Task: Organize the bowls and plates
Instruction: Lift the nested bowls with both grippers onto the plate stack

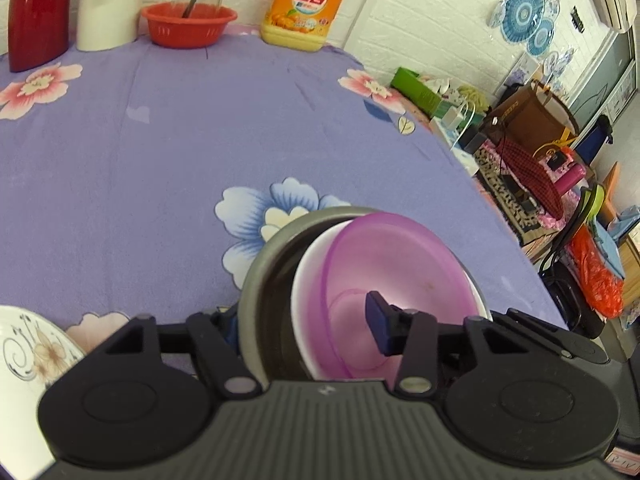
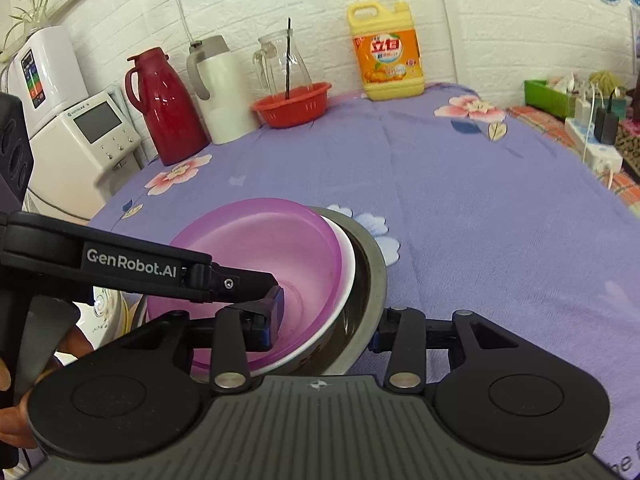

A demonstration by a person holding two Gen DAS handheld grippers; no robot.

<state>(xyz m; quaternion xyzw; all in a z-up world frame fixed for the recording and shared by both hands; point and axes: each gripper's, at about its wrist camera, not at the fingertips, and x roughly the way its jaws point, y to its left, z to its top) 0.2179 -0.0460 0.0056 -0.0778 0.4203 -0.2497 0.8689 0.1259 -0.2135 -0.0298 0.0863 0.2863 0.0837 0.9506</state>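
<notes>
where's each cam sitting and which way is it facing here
Left wrist: on the left gripper, looking along its fingers across the purple tablecloth toward the wall; its jaws straddle the nested bowls' rim.
Right wrist: on the right gripper, facing the same wall; the left gripper and a hand show.
Shared: nested bowls, detergent jug, red basket.

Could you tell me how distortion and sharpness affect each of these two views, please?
Left wrist view: fisheye bows the purple tablecloth edge; the detergent bottle label is slightly soft. Right wrist view: the brick wall curves, corners darken, and the purple bowl looks sharp.
</notes>
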